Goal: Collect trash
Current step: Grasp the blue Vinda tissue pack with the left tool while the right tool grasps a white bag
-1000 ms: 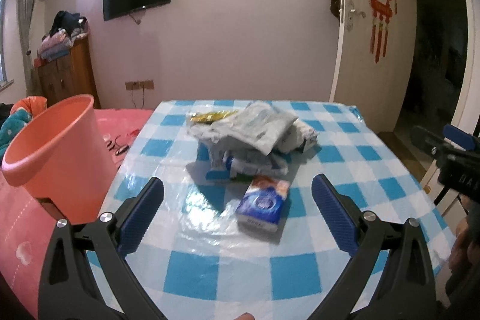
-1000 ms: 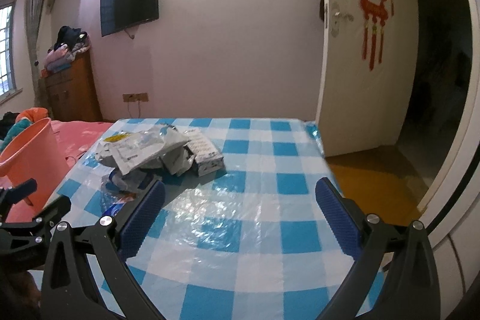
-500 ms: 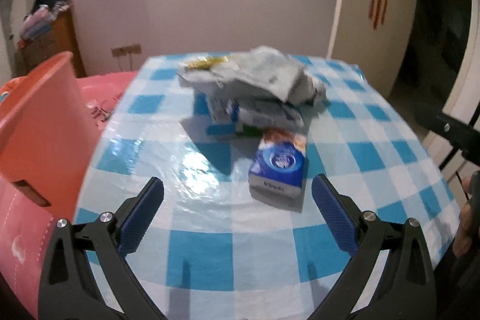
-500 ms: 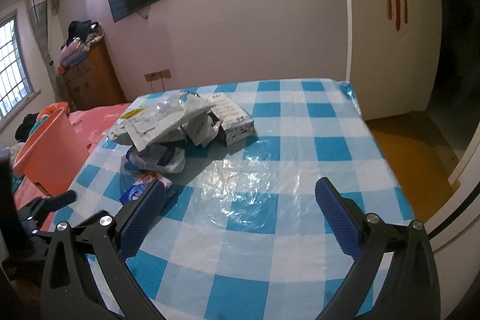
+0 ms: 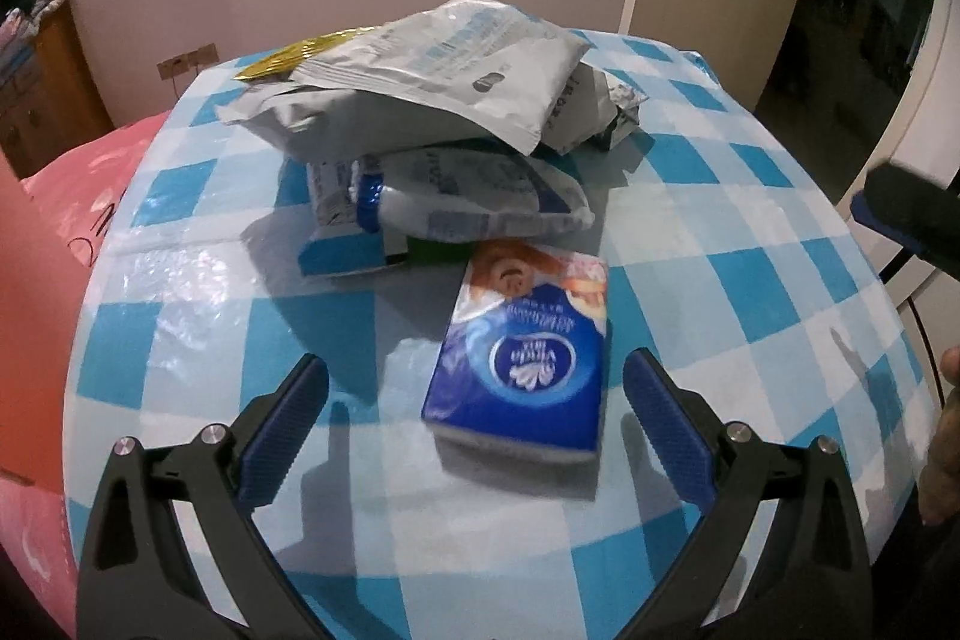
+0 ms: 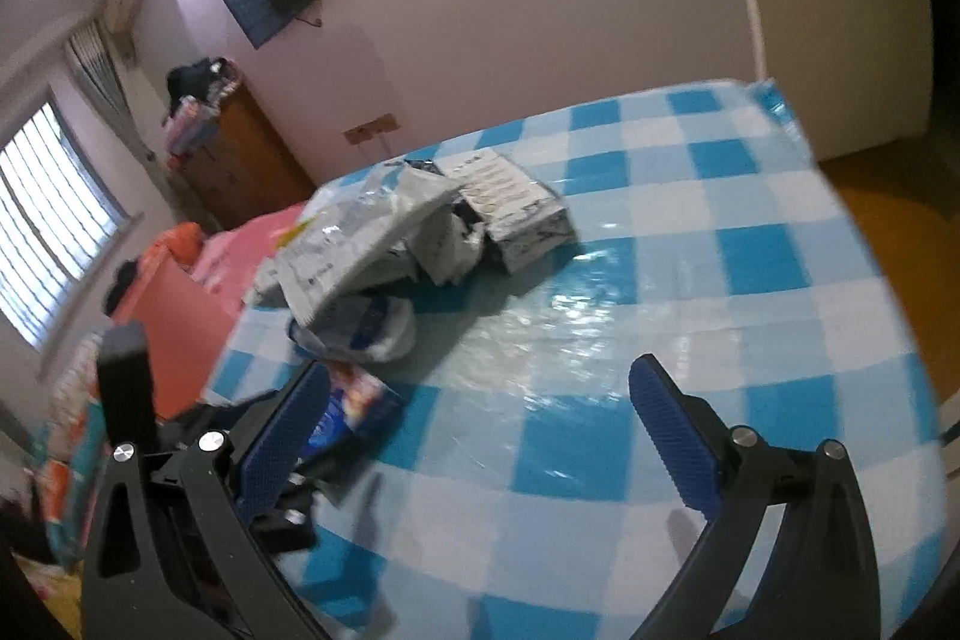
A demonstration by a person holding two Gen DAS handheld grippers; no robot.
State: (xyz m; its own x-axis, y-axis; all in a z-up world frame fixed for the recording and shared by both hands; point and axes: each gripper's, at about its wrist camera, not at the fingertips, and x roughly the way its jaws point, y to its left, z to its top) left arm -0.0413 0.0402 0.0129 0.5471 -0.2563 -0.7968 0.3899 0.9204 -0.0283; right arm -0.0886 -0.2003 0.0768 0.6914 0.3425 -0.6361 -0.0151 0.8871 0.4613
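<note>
I see the blue-and-white checked tablecloth point(image 5: 750, 280) filling both views, with a heap of grey mailer bags point(image 5: 432, 82) at 12 o'clock from my left gripper point(image 5: 474, 409). Nearer, a blue Vinda tissue pack point(image 5: 522, 364) lies flat between its wide-open fingers, untouched. My right gripper point(image 6: 480, 424), jaws spread, holds nothing above the cloth.
</note>
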